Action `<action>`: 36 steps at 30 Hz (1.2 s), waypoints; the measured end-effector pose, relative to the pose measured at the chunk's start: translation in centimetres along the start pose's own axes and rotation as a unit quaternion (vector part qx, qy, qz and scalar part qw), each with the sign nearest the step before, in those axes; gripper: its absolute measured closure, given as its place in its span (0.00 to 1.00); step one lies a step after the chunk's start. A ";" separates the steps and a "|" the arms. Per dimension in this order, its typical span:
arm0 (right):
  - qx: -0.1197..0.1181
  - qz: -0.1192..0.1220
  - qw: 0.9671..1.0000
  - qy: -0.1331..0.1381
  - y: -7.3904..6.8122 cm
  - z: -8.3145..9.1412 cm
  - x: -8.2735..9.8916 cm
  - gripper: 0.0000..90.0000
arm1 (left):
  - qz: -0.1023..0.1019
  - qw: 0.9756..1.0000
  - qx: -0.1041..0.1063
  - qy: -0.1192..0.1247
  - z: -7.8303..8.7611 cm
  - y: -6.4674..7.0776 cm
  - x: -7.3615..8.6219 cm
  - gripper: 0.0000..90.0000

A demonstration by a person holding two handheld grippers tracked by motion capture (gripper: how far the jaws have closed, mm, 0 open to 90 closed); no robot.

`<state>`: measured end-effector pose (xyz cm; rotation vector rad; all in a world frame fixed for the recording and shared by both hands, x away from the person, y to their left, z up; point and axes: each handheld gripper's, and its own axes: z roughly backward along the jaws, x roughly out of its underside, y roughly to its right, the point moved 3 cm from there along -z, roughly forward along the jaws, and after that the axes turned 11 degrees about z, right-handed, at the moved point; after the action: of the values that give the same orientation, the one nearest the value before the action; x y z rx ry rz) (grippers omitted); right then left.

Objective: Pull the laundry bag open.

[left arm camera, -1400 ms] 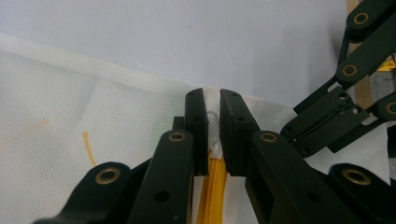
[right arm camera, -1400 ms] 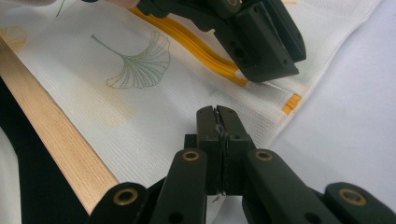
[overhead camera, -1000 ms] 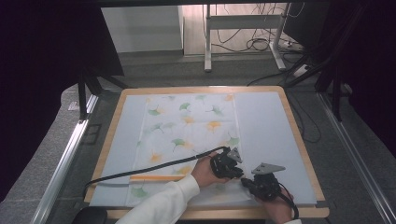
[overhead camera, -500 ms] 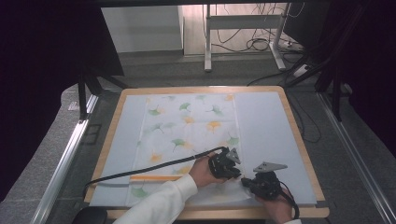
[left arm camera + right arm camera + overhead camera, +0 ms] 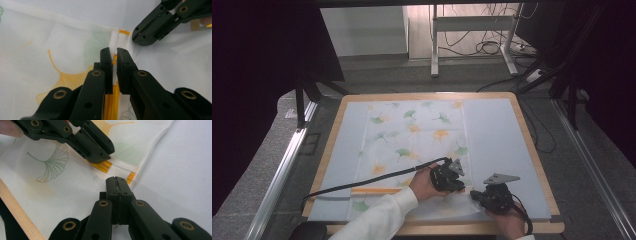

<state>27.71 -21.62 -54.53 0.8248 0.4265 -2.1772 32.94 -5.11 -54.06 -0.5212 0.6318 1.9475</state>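
Note:
A white cloth (image 5: 417,130) printed with green and orange ginkgo leaves lies lengthwise on the pale blue mat (image 5: 497,130), its near end folded over an orange stripe (image 5: 372,190). My left gripper (image 5: 460,186) is at the cloth's near right corner. In the left gripper view its jaws (image 5: 114,53) pinch a ridge of hem beside the stripe (image 5: 111,100). My right gripper (image 5: 475,196) sits just right of it. In the right gripper view it (image 5: 116,181) is shut on the cloth's edge (image 5: 132,176), which lifts slightly. The two tips are a few centimetres apart.
The mat rests in a wooden-framed table top (image 5: 532,145). A black cable (image 5: 362,184) trails left from the left gripper across the cloth. Bare mat lies on both sides of the cloth. Table legs and floor cables (image 5: 484,47) stand beyond the far edge.
Both grippers stay at the cloth's near right corner. The left hand has shifted very slightly; the cloth lies as before.

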 end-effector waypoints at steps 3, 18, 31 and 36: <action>0.000 0.000 1.000 0.000 0.0 0.0 0.0 1.00 | -0.003 1.000 -0.002 -0.003 0.1 0.0 0.0 0.94; -0.003 -0.003 1.000 -0.001 0.0 0.0 0.0 1.00 | 0.001 1.000 -0.002 -0.005 0.6 -0.3 0.6 0.94; -0.005 -0.007 1.000 0.001 0.1 0.0 0.0 1.00 | 0.030 1.000 -0.005 0.004 2.3 -2.1 2.6 0.94; -0.005 -0.007 1.000 0.001 0.1 0.0 0.0 1.00 | 0.030 1.000 -0.004 0.004 2.5 -1.8 2.9 0.94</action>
<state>27.79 -21.70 -54.57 0.8211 0.4445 -2.1854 33.14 -0.87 -54.24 -0.5195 0.6520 2.0055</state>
